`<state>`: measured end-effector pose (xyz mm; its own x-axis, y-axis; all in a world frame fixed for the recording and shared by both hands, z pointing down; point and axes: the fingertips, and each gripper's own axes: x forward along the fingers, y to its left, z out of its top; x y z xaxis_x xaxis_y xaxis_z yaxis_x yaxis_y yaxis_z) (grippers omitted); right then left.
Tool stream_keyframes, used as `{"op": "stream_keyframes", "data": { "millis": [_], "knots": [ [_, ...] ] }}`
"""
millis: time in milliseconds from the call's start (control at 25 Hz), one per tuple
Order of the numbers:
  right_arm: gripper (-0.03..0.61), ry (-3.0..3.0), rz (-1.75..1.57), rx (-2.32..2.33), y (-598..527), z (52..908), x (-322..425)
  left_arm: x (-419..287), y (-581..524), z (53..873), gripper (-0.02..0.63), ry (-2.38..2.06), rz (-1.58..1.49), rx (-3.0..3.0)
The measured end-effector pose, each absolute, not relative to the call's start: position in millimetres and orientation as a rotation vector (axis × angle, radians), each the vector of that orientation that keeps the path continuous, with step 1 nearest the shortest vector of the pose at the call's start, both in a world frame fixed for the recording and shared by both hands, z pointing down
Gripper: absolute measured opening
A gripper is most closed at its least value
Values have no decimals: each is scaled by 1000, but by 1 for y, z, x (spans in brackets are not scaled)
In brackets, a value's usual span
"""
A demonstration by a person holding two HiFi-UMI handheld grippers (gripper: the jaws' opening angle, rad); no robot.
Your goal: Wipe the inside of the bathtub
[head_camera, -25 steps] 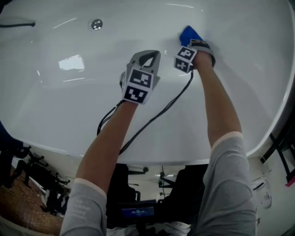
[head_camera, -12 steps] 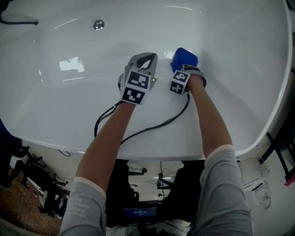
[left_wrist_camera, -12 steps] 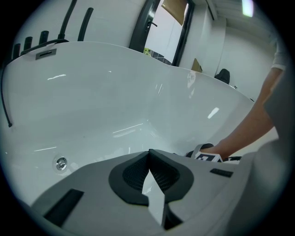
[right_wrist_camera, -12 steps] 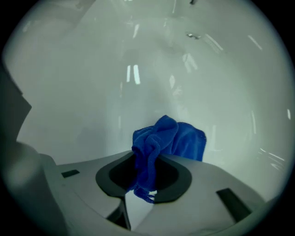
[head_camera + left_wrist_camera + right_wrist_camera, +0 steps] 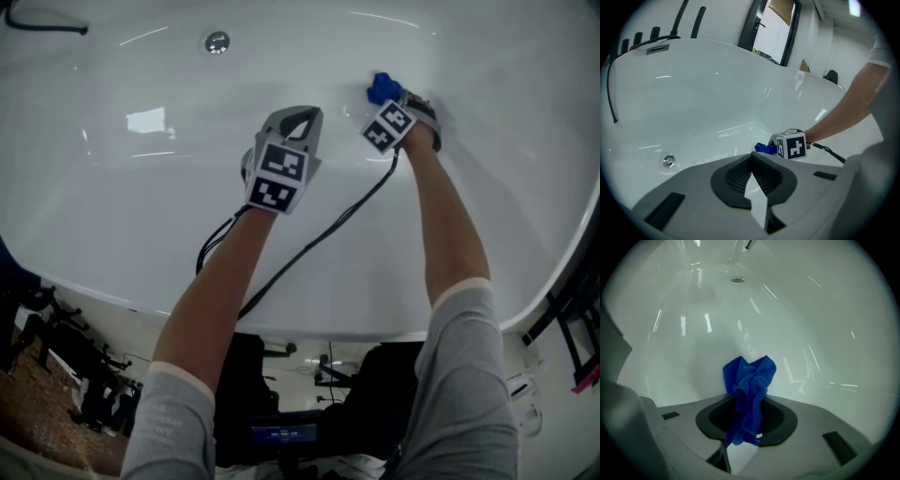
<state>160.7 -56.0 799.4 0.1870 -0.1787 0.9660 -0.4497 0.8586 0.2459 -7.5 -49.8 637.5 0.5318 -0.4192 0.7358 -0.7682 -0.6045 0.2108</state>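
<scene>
The white bathtub (image 5: pixel 141 187) fills the head view. My right gripper (image 5: pixel 386 96) reaches down to the tub's inner wall at the upper right, and a crumpled blue cloth (image 5: pixel 380 87) is pinched between its jaws. In the right gripper view the blue cloth (image 5: pixel 749 376) bunches out past the right gripper (image 5: pixel 747 399) against the white surface. These jaws have just been opening slightly, with the cloth still held between them. My left gripper (image 5: pixel 295 114) hovers over the tub's middle, shut and empty. The left gripper (image 5: pixel 751 157) looks towards the cloth (image 5: pixel 763 148).
A chrome drain (image 5: pixel 217 42) sits on the tub floor at the top, left of both grippers. A black hose (image 5: pixel 37 26) lies at the tub's far left rim. Black cables (image 5: pixel 309 244) trail from the grippers back over the near rim.
The right gripper drew the cloth back towards me, then pushed it out again to the far right wall. The left gripper stayed near the middle.
</scene>
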Motion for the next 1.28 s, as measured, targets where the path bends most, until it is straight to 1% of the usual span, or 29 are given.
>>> {"op": "stream_keyframes", "data": {
  "millis": [160,200,240,280,320,400,640,720,800,840,880,1040,1120,1280],
  "knots": [
    [152,-1368,279,719,-64,808,162,-23,-50,648,0,-972,890,2226],
    [171,-1377,289,751,-65,807,162,-25,-50,649,0,-972,888,2222],
    [201,-1389,302,757,-62,806,162,-26,-50,649,1,-971,884,2218],
    [271,-1403,315,739,-56,806,161,-26,-49,649,0,-967,880,2216],
    [364,-1416,319,707,-50,808,160,-25,-49,649,0,-962,875,2216],
    [411,-1441,307,642,-40,819,158,-22,-49,648,0,-948,867,2221],
    [417,-1402,425,577,-39,824,159,-15,-53,646,2,-928,859,2237],
    [402,-1403,463,547,-39,827,158,-16,-52,648,0,-928,860,2232],
    [341,-1434,456,516,-39,825,150,-18,-51,649,0,-927,862,2229],
    [235,-1464,436,514,-39,823,142,-18,-50,650,1,-927,863,2227],
    [167,-1487,413,516,-38,821,133,-19,-48,650,2,-925,864,2225],
    [118,-1429,272,480,-29,820,116,-24,-47,651,0,-924,866,2225],
    [114,-1441,222,421,-20,824,104,-30,-47,651,0,-933,867,2220],
    [115,-1539,193,232,28,825,55,-33,-47,646,1,-945,866,2219]
  ]
}}
